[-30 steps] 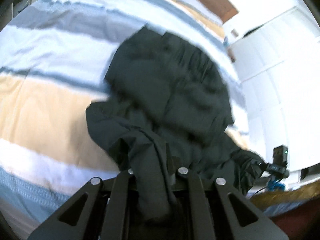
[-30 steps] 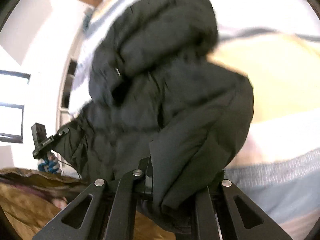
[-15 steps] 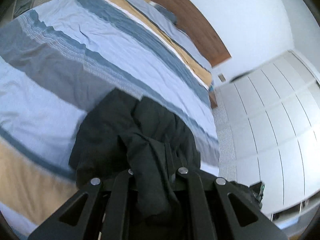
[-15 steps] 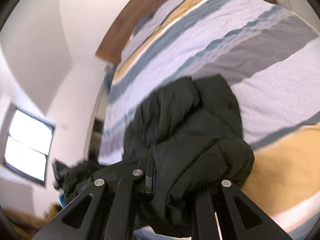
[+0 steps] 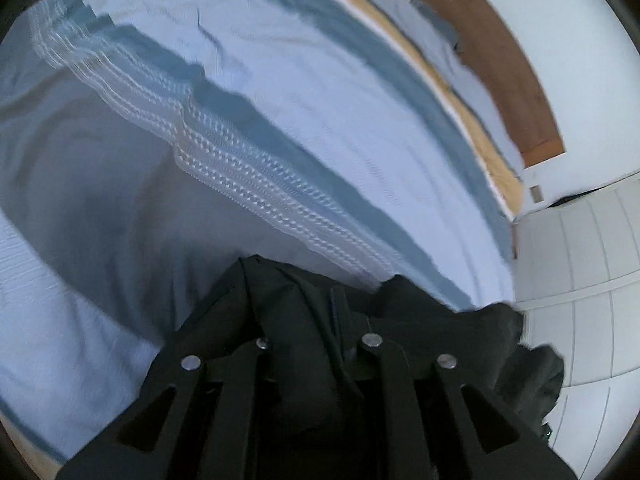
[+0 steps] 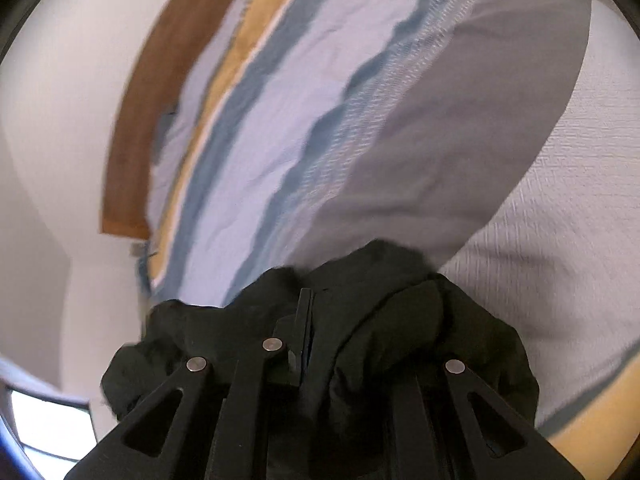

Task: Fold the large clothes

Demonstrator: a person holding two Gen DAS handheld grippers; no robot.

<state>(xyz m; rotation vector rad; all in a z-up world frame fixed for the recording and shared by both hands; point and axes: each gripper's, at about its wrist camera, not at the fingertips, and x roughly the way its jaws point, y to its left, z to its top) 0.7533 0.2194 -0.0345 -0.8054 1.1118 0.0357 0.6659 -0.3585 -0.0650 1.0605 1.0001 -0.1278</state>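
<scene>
Left gripper (image 5: 316, 344): pinches a fold of the black jacket (image 5: 288, 320), but its jaws are opening; cloth sits between them and drapes over the fingers.
Right gripper (image 6: 308, 332): clamped on another bunch of the same jacket (image 6: 400, 312), fabric heaped over its right finger.
Jacket: hangs bunched at both grippers, just below and ahead of the fingertips, above the striped bed (image 5: 280, 128); most of it falls out of view under the grippers.
Bed: spreads ahead of both grippers, headboard (image 5: 500, 52) far ahead.
Risk, uneven release: the left side may drop first while the right hangs on, so the jacket likely lands skewed.
Risk, snag: cloth draped over the fingers could catch and drag the fold apart on withdrawal.
Risk, bulk: padded fabric probably springs open once freed.
</scene>
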